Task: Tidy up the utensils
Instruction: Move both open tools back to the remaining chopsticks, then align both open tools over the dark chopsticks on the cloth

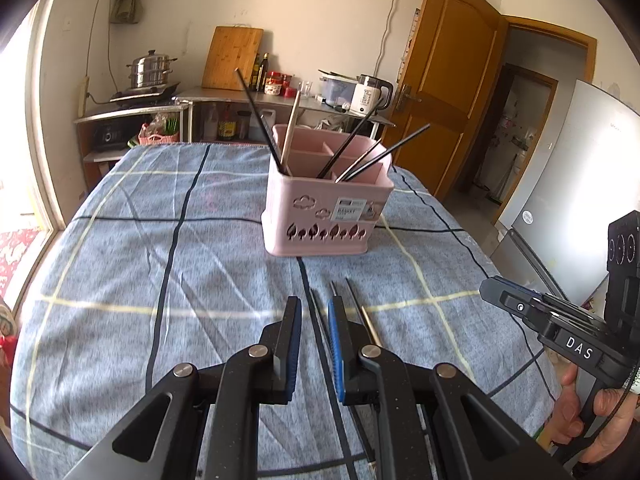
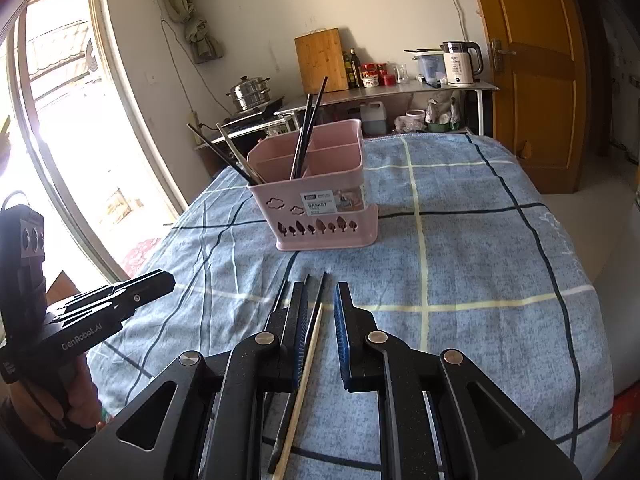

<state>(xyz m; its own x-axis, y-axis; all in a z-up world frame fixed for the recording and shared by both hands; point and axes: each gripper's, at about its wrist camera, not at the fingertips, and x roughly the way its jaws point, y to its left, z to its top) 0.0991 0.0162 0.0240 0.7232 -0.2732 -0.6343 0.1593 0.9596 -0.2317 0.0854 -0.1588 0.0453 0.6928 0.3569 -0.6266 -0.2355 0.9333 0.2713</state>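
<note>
A pink utensil basket (image 1: 328, 204) (image 2: 320, 200) stands on the blue checked tablecloth (image 1: 160, 280) and holds several chopsticks leaning outward. Loose chopsticks (image 1: 356, 304) (image 2: 316, 308) lie on the cloth in front of it. My left gripper (image 1: 314, 308) is open just above them, one dark chopstick between its fingers. My right gripper (image 2: 322, 296) is open over the same chopsticks, a dark one and a pale wooden one (image 2: 304, 380) lying between its fingers. Each gripper shows in the other's view, right gripper (image 1: 560, 320), left gripper (image 2: 100, 304).
A counter at the back carries a cutting board (image 1: 232, 58), bottles, a kettle (image 1: 370, 94) and a steamer pot (image 1: 150, 70). A wooden door (image 1: 448, 72) and a fridge (image 1: 580, 184) stand to the right. A bright glass door (image 2: 60, 140) is on the left.
</note>
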